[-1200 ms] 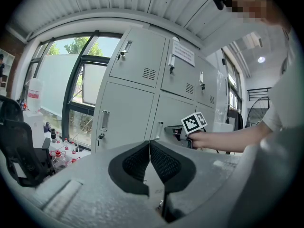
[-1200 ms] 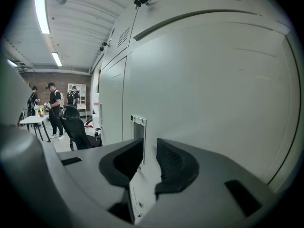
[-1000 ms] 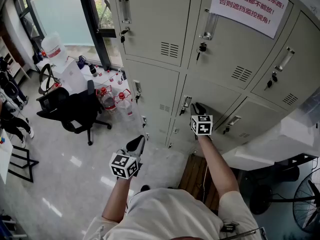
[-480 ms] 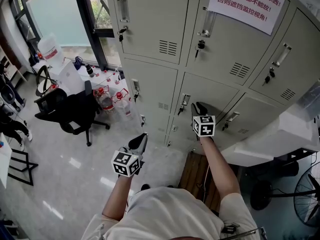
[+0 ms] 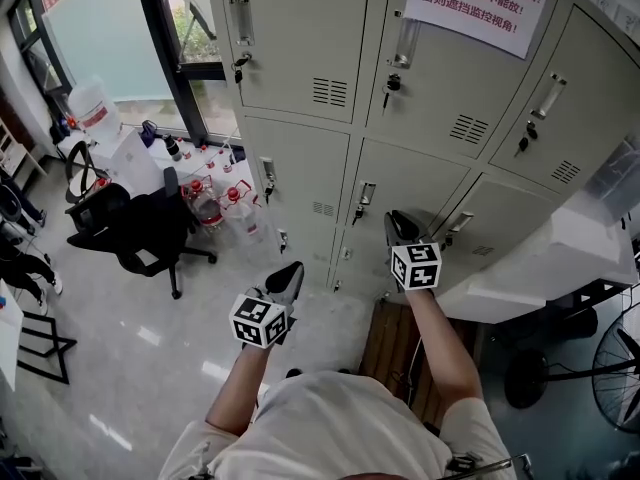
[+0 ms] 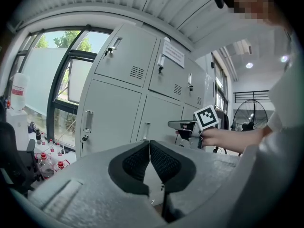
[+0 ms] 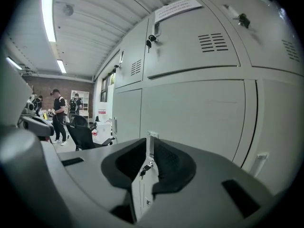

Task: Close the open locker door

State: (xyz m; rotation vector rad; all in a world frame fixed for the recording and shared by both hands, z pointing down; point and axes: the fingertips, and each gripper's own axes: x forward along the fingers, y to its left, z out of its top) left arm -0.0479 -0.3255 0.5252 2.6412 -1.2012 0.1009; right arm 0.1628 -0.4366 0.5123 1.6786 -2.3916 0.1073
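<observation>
A bank of grey metal lockers (image 5: pixel 300 38) fills the top of the head view, and every door in view lies flush with its frame. My right gripper (image 5: pixel 398 225) points at the middle-row door (image 5: pixel 420 188), to the right of that door's handle (image 5: pixel 362 196), with its jaws together and nothing in them. In the right gripper view that gripper (image 7: pixel 151 144) looks along the locker fronts (image 7: pixel 199 108), with a handle and key (image 7: pixel 153 135) straight ahead. My left gripper (image 5: pixel 286 278) hangs lower, off the lockers, shut and empty. In its own view the left gripper (image 6: pixel 150 142) faces the locker row (image 6: pixel 114 108).
A black office chair (image 5: pixel 150 230) and several red-capped bottles (image 5: pixel 215 203) stand on the floor at the left by the window. A paper notice (image 5: pixel 470 3) is stuck on an upper door. A white slab (image 5: pixel 550 258) juts out at the right, and a fan (image 5: pixel 615 378) stands beyond it. People (image 7: pixel 59 113) stand far back.
My right gripper has drawn back and down from the middle-row door. The left gripper has shifted slightly right and up. The head view has tilted a little.
</observation>
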